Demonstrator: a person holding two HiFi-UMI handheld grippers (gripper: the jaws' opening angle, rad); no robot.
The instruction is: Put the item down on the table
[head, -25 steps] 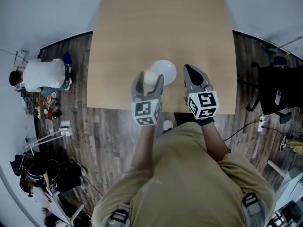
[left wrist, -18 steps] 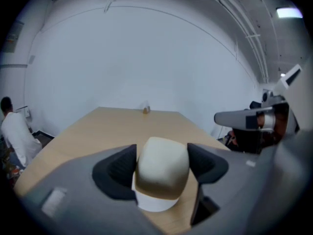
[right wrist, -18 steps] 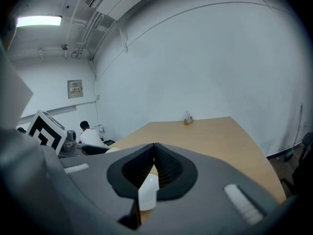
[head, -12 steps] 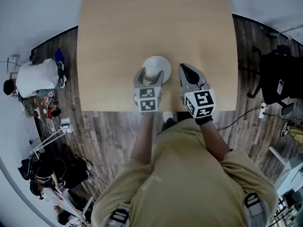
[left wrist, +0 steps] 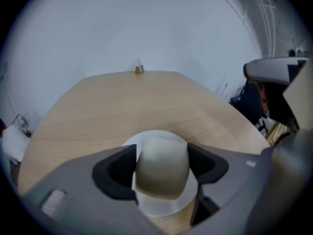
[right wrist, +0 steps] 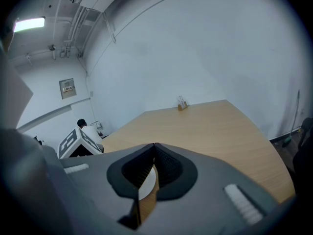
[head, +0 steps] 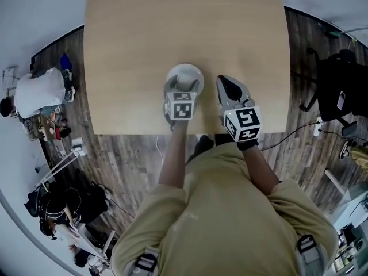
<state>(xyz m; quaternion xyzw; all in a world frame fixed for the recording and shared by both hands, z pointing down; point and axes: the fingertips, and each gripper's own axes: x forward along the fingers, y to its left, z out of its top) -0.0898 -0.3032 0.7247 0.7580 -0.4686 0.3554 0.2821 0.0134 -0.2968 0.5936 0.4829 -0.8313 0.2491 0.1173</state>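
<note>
On the plank floor [head: 126,154] stood the table [head: 144,45], the largest thing we could see, its light wood top bare over most of its area. Off the table's right edge we saw a black chair [head: 339,91], and off its left edge a person in a white shirt [head: 37,91], low down by the wall.

Over the near edge of the tabletop, about midway along it, we held both grippers side by side. The left gripper [head: 183,88] pointed steeply down, and its jaws pinched the item [left wrist: 163,166], a pale cream, rounded lump, with one dark pad pressed against each of its sides. The right gripper [head: 231,87] hung just to the right of it, apart from it, over bare wood. Its jaws were pressed together at the tips with nothing between them.

Under the left gripper lay a white plate [head: 185,71], near the near edge and a little left of the middle. The item sat in the jaws directly over the plate's centre, with the white rim showing round it. We could not tell whether its underside touched the plate or hung just clear of it.

At the far edge of the tabletop, near its middle, stood a small brown stand [left wrist: 139,69], well apart from everything else.
</note>
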